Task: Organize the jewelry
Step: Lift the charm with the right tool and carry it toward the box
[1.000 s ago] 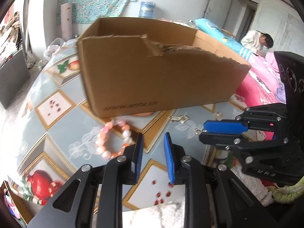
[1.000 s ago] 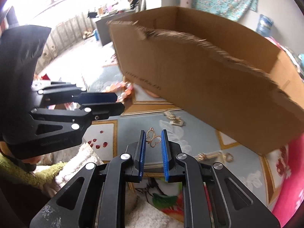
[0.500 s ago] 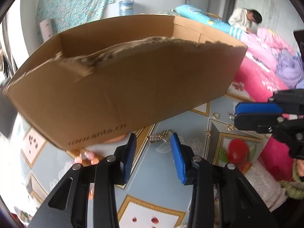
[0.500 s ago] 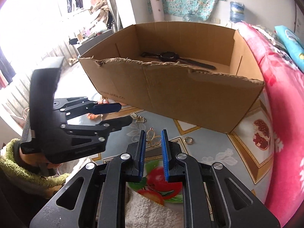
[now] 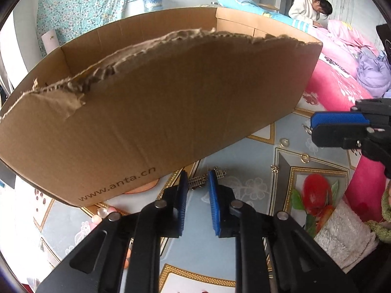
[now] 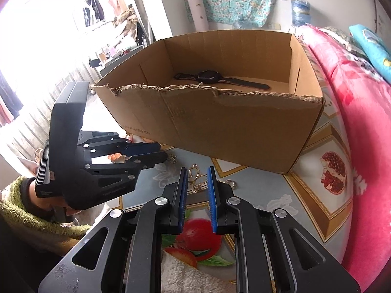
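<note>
Glossy patterned cloth with fruit prints and gold borders covers the table, and the jewelry lies scattered on it in front of a cardboard box. The right gripper holds a thin gold openwork pendant between its narrow-set blue pads. The left gripper has its jaws closing around a small silvery chain clasp that lies between the pads on the table, just under the box's lower edge; I cannot tell whether the pads press on it yet. Near that clasp rest a small metal charm, a gold ring and a clear ring, each apart from the others. A few pale pink beads peek out beside the box's near corner, partly hidden by the gripper's arm. A silver ring sits just right of the right gripper's pads.

The box stands close ahead of both grippers, its front wall torn ragged along the top, with printed lettering low on the side. Inside it lies a black wristwatch, strap stretched flat. A white fluffy towel lies at the table's near edge, a pink quilted bed runs alongside, and a person in white sits far back.
</note>
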{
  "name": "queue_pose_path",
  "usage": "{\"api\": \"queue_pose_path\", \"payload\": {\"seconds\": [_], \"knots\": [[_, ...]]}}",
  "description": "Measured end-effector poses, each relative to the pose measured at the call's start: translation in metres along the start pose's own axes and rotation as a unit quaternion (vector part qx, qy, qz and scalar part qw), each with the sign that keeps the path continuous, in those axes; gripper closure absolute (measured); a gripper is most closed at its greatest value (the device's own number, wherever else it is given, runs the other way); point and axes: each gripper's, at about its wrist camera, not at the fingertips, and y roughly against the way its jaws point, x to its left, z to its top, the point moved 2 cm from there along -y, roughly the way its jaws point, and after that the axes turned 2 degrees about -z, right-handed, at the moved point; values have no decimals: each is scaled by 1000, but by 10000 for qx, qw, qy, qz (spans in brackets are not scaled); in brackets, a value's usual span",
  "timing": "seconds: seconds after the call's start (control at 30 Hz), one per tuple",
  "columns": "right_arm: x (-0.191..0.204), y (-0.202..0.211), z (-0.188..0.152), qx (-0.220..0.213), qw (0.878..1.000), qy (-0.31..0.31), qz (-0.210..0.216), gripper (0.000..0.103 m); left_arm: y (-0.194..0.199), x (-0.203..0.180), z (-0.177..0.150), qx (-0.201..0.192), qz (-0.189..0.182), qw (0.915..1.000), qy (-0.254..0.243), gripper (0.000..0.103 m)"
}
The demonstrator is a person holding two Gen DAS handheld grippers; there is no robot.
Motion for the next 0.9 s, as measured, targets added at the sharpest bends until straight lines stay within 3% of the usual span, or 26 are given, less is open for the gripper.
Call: {"api": "queue_pose_path", "payload": {"seconds": [0.2, 0.23, 0.27, 0.63, 0.9], "knots": [[0, 3, -1, -50, 10000, -8, -5, 89, 5, 3, -4, 15, -74, 9999, 123, 88], [0, 4, -2, -55, 10000, -2, -6, 89, 7, 4, -4, -19, -100, 9998, 165, 99], [1, 5, -2, -58, 10000, 9, -7, 89, 8, 5, -3, -17, -129, 9997, 196, 103], [7, 20, -6, -171, 9998, 75, -2, 89, 30, 9, -15, -154, -233, 9990, 356, 103], [15, 27, -8, -234, 9996, 165, 23, 89, 19, 3, -7, -141, 259, 9995, -60, 103]]}}
